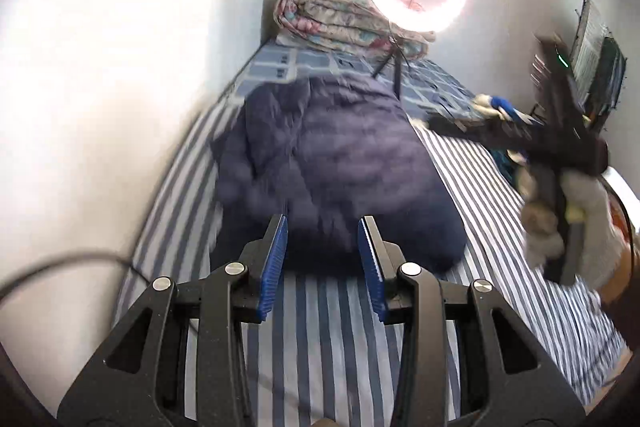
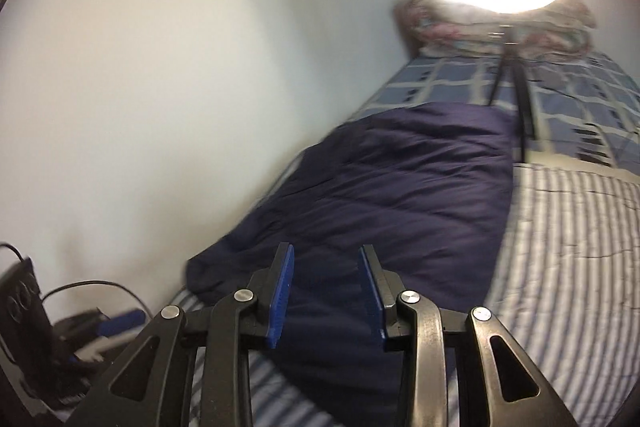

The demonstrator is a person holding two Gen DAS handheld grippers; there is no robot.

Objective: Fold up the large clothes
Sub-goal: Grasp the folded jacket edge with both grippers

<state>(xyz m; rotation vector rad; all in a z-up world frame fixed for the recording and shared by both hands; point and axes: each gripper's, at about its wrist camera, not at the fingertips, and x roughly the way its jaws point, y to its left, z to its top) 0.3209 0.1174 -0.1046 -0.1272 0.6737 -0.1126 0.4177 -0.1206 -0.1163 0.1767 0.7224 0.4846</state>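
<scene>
Here, one navy jacket (image 1: 340,163) lies on the bed (image 1: 320,327); both tools (image 1: 323,223) (image 2: 326,251) gape empty.

Puffy matt navy jacket (image 2: 380,195) lies on striped cotton-like bedsheet (image 2: 572,247).

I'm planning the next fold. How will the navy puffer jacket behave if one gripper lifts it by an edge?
The navy puffer jacket looks quilted and puffy, so it is probably light for its bulk. It lies rumpled on the striped bedsheet, so it will likely droop rather than hold shape. Its smooth shell may slip.
</scene>
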